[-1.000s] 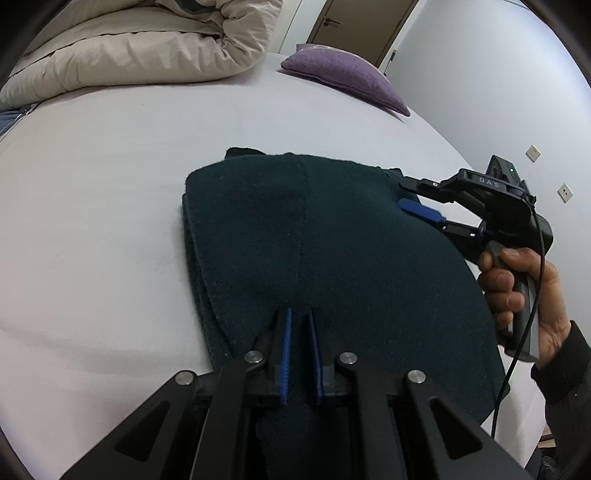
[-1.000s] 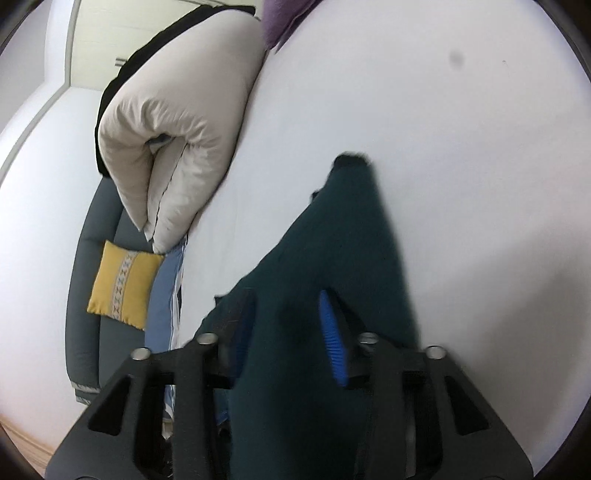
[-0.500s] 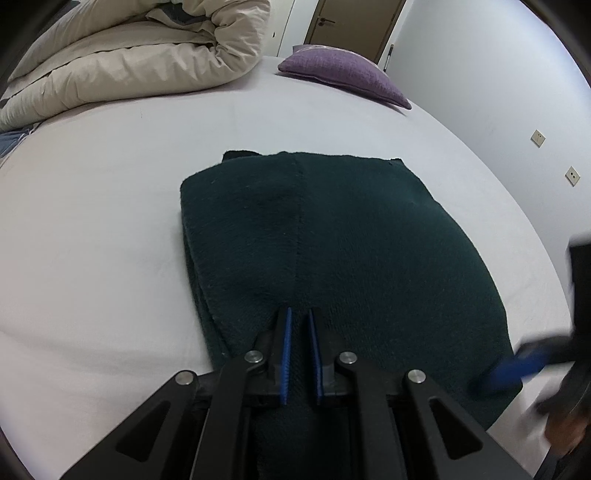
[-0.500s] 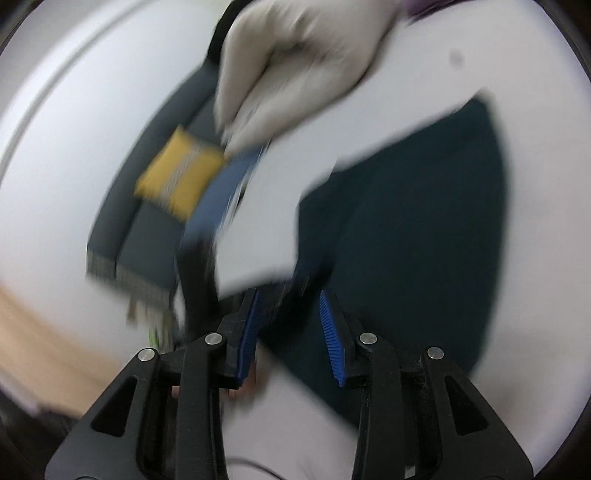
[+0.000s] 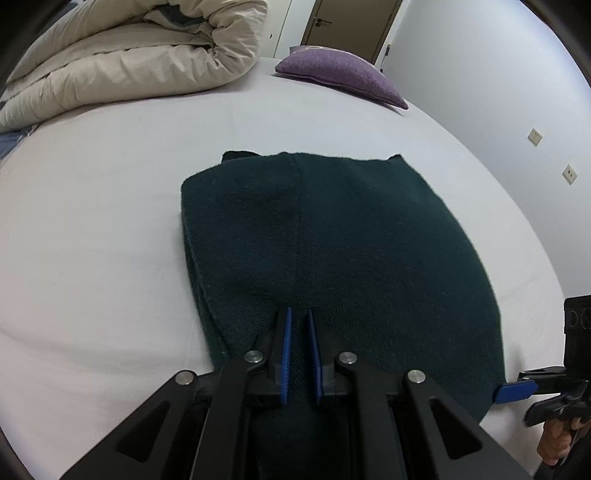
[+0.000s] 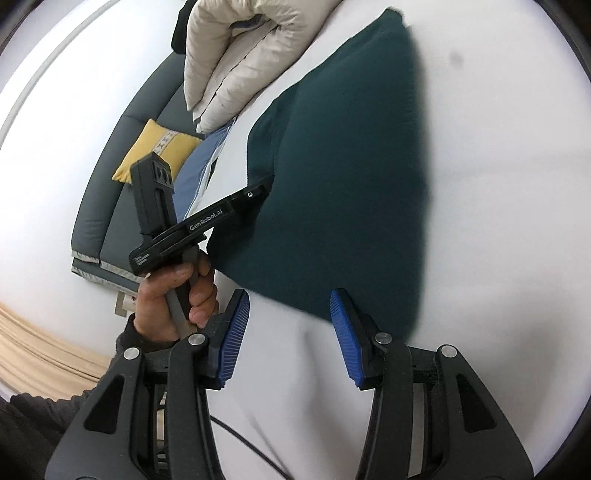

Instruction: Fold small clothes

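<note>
item: dark green garment [image 5: 343, 251], folded into a rough rectangle, centre of the left wrist view, lying on the white bed sheet [image 5: 92, 221]. progress: one fold looks done; a further fold and squaring probably remain. left gripper [image 5: 300, 350]: jaws clenched on the garment's near edge. right gripper [image 6: 288, 332]: jaws opening, nothing between them, only sheet, garment edge just beyond. surroundings: cream duvet [image 5: 129, 55] upper left, purple pillow [image 5: 340, 74] and door [image 5: 351, 26] at top, grey sofa [image 6: 110, 206] with yellow cushion [image 6: 155, 147].

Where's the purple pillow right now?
In the left wrist view, the purple pillow lies at the far end of the white bed, right of the rolled beige duvet and beyond the dark green garment.
</note>
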Action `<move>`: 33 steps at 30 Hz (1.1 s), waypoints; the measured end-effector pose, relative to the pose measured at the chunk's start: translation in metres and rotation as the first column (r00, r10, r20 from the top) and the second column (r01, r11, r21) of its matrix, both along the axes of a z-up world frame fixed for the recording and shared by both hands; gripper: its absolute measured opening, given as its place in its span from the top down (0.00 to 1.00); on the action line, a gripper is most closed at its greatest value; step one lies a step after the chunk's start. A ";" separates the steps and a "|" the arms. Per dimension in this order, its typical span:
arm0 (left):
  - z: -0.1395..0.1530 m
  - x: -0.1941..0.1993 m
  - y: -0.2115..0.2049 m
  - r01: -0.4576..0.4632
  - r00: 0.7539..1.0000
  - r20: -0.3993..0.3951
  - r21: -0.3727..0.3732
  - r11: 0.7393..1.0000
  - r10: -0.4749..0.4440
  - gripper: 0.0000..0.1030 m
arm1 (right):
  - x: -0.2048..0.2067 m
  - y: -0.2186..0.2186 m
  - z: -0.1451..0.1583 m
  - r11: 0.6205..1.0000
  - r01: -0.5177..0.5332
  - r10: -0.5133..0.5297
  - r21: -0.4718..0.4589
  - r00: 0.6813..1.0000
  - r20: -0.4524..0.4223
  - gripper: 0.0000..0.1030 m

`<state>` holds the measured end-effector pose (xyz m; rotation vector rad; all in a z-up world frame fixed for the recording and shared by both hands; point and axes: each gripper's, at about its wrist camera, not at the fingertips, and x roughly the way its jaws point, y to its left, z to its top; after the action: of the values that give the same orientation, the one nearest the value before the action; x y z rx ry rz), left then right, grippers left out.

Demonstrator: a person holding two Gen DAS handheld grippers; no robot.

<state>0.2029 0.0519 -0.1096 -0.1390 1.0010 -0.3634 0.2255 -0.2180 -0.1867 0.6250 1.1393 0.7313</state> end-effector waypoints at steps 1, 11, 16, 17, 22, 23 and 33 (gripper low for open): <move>0.008 -0.002 0.003 -0.001 1.000 -0.012 -0.007 1.000 0.001 0.88 | -0.005 -0.007 0.011 1.000 0.006 -0.006 0.013 1.000 0.017 0.55; 0.055 0.053 0.000 -0.027 0.999 0.041 0.032 0.999 0.025 0.75 | 0.088 0.003 0.070 0.996 0.037 -0.045 0.077 0.993 0.106 0.51; 0.010 0.088 -0.015 -0.008 0.999 -0.030 0.098 0.995 0.011 0.73 | 0.146 0.013 0.032 0.993 0.116 -0.115 -0.036 0.993 0.025 0.51; 0.009 0.088 -0.014 -0.008 1.000 -0.014 0.094 0.996 0.010 0.73 | 0.151 0.008 0.024 0.992 0.124 -0.123 -0.006 0.992 0.011 0.51; 0.009 0.089 -0.004 -0.015 1.000 0.009 0.026 1.000 0.014 0.73 | 0.149 -0.044 0.015 0.952 0.290 -0.293 0.094 0.956 0.019 0.51; 0.012 0.084 0.002 -0.026 1.000 0.013 -0.003 1.000 0.026 0.73 | 0.144 -0.054 0.014 0.943 0.323 -0.325 0.077 0.946 0.013 0.50; 0.007 0.025 0.072 -0.182 0.982 -0.085 -0.226 0.957 0.167 0.31 | 0.081 -0.087 0.013 0.962 0.274 -0.274 -0.010 0.962 -0.011 0.15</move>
<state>0.2280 0.1235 -0.1029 -0.4518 1.0001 -0.3149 0.3064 -0.3049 -0.1738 0.7639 1.0404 0.4857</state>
